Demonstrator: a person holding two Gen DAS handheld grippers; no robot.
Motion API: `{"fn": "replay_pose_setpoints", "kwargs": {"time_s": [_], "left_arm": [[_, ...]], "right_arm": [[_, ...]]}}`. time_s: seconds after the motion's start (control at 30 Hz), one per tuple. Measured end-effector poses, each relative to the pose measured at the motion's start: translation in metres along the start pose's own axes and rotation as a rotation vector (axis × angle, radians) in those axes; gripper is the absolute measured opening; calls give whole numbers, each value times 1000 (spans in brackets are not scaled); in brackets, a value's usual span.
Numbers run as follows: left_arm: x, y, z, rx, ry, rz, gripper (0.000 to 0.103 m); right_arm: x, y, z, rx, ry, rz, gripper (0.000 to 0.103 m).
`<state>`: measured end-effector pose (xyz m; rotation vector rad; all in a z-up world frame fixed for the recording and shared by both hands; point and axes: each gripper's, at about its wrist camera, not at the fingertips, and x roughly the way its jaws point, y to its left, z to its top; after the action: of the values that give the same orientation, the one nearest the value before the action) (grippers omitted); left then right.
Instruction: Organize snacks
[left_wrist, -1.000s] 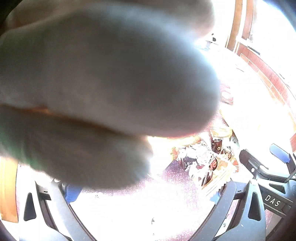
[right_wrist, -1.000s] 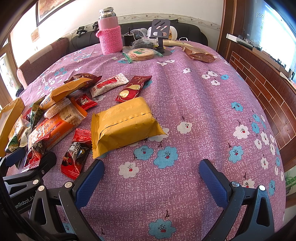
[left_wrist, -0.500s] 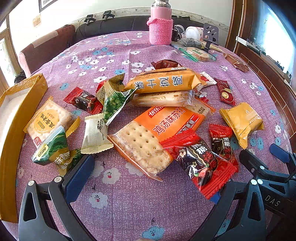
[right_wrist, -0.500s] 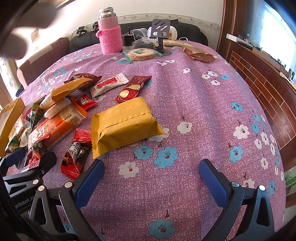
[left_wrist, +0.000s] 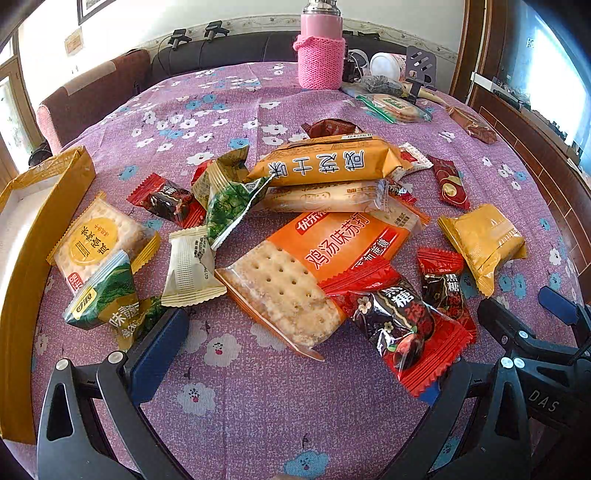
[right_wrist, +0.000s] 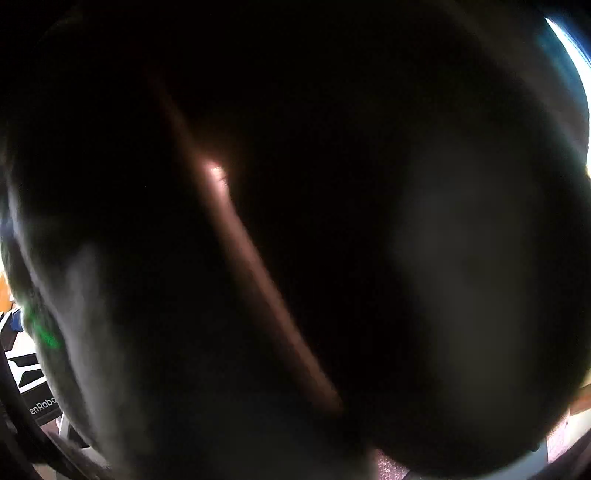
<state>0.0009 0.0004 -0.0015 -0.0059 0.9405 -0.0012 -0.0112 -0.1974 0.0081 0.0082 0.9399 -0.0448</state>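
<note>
Two grippers are out, though only the left gripper (left_wrist: 295, 373) gives a clear look: its fingers (left_wrist: 155, 343) are spread wide and hold nothing, low over the desk (left_wrist: 258, 417) with its purple flowered cloth. The snacks lie in a loose heap just ahead of it. A big orange cracker pack (left_wrist: 314, 269) sits in the middle, with a red candy wrapper (left_wrist: 402, 328) overlapping its near corner and reaching the right finger. A long yellow biscuit pack (left_wrist: 325, 162) lies behind, on top of a pale one. A white sachet (left_wrist: 190, 267) and a green packet (left_wrist: 107, 299) rest near the left finger. A yellow box (left_wrist: 37, 236) stands open at the left edge. A pink bottle (left_wrist: 320, 55) stands at the far side. The right gripper shows at the right edge of the left view, but I cannot tell how its fingers stand; its own camera is covered by something dark and blurred right against the lens
</note>
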Motion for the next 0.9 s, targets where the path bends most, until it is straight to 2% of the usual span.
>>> {"fn": "replay_pose_setpoints", "kwargs": {"time_s": [0.9], "left_arm": [[0,-1,0,0,0,0,103]], "right_arm": [[0,1,0,0,0,1,103]]}}
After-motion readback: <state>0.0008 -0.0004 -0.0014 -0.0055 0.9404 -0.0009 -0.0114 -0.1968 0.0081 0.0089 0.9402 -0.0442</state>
